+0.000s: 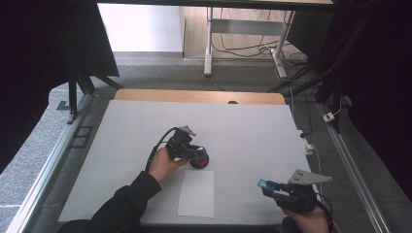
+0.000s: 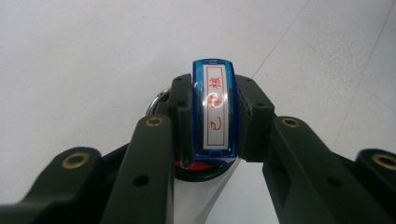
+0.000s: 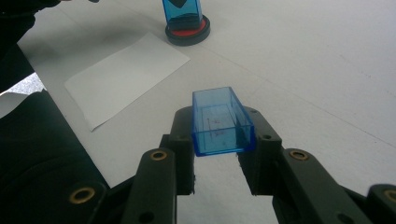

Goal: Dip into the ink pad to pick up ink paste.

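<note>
Right tool (image 3: 217, 135) near the front edge of the white surface (image 1: 252, 126), clamped on a clear blue cap (image 3: 220, 122). Left tool (image 2: 212, 116) clamped on a blue stamp (image 2: 214, 109), pressed upright into a red ink pad (image 1: 200, 160) just beyond a paper sheet (image 1: 196, 192).

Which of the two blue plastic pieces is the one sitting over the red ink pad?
The labelled blue stamp clamped in the left gripper, its base on the round red ink pad. The other, an empty blue cap, is held by the right gripper off the table.
</note>
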Tool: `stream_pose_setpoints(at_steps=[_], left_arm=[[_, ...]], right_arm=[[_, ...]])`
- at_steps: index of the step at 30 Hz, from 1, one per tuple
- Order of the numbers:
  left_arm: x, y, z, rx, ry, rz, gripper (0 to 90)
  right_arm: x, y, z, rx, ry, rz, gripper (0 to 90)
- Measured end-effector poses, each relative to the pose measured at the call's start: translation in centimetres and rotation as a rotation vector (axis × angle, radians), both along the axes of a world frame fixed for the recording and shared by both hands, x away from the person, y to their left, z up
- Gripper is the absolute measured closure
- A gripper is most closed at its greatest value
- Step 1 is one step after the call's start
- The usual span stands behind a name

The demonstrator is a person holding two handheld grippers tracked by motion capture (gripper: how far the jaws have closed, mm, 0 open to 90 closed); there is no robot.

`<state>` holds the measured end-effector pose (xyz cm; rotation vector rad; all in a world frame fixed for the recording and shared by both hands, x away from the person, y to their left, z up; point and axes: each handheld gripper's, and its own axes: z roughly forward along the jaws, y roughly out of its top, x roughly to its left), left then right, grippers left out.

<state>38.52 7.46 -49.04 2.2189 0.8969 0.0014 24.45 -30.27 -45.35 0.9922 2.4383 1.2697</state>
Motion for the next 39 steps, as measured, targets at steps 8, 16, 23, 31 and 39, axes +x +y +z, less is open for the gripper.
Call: stream_pose_setpoints(at_steps=[8,16,23,31,39], left_arm=[[-0.8,-0.8,0.3,0.068,-0.062,-0.013,70.8],[-1.5,-1.6,0.5,0.118,-0.119,-0.02,70.7],[-1.1,-1.0,0.3,0.078,-0.103,-0.022,70.5],[-1.0,-0.8,0.5,0.052,-0.099,-0.018,70.4],[-1.5,-0.6,1.5,0.01,-0.094,-0.03,70.3]], right_arm=[[0.0,0.1,0.0,0.004,-0.002,0.009,68.7],[0.0,0.1,0.0,0.001,-0.005,0.01,68.6],[0.0,0.1,0.0,0.004,-0.005,0.015,68.6],[-0.1,0.0,0.0,0.007,-0.004,0.013,68.6],[-0.1,0.0,0.0,0.008,-0.007,0.017,68.5]])
